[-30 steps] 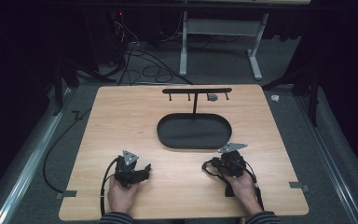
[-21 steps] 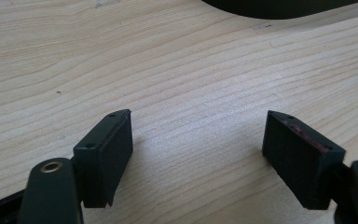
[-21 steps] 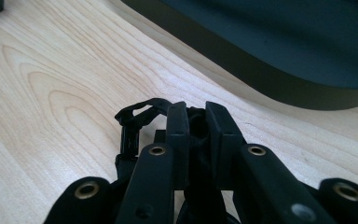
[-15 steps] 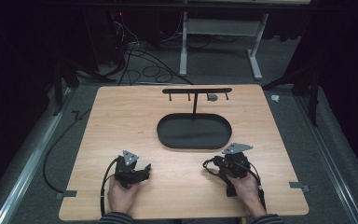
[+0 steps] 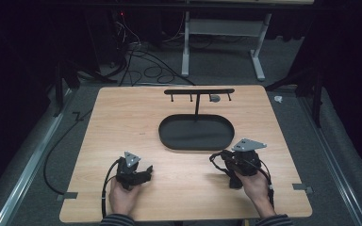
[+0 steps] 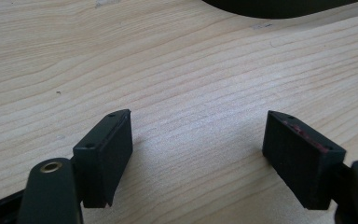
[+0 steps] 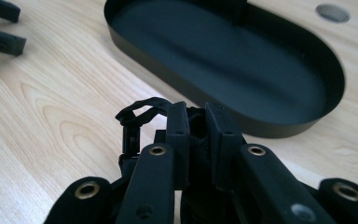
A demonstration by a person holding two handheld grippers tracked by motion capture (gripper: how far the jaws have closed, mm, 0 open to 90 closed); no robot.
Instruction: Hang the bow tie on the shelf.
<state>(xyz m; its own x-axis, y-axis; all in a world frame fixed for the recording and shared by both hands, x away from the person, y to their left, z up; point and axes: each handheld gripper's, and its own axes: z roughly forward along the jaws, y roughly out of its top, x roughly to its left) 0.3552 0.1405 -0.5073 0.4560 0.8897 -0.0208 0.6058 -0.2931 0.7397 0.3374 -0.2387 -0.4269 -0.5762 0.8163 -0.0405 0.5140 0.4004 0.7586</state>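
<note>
Since the earlier frame the right gripper (image 5: 225,160) has lifted slightly, jaws clamped on a small black object (image 7: 137,114). Left gripper (image 5: 141,175), jaws apart, sits at the tray's (image 5: 169,136) seven o'clock.

Bench (image 5: 122,122): pale wood-grain, smooth, faint sheen. Tray (image 7: 223,60): matt black metal. My fingers (image 6: 105,158): matt black plastic, smooth-faced pads.
</note>
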